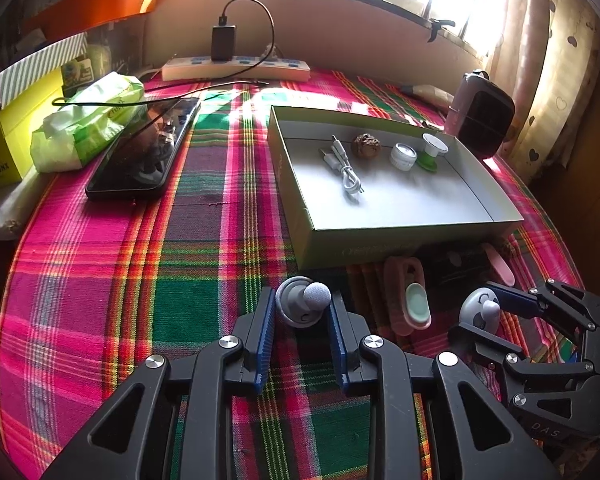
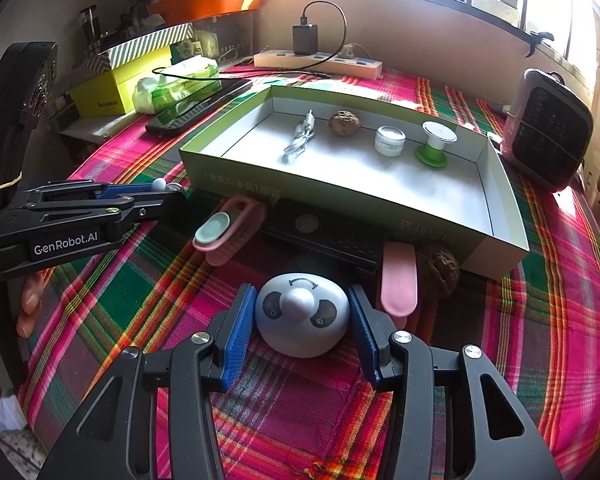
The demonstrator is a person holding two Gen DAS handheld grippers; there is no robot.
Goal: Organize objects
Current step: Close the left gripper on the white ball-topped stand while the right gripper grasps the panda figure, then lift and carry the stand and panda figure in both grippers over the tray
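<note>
My left gripper (image 1: 302, 310) is shut on a small grey knob-shaped piece (image 1: 300, 306), held just above the plaid cloth. My right gripper (image 2: 302, 316) is shut on a grey dome with a panda face (image 2: 302, 314), resting on the cloth; it also shows in the left wrist view (image 1: 480, 307). A shallow green box (image 2: 496, 216) holds a white cable (image 2: 300, 138), a walnut (image 2: 344, 123), a small white jar (image 2: 389, 141) and a green-and-white spool (image 2: 434, 144). In front of the box lie a pink clip with a mint pad (image 2: 228, 228), a pink strip (image 2: 399, 280), a second walnut (image 2: 440, 266) and a black block (image 2: 324, 232).
A phone (image 1: 146, 152) and a green tissue pack (image 1: 88, 122) lie at the left. A power strip with a charger (image 1: 236, 68) runs along the back wall. A dark heater-like device (image 2: 548, 128) stands at the right. Yellow boxes (image 1: 4, 140) sit far left.
</note>
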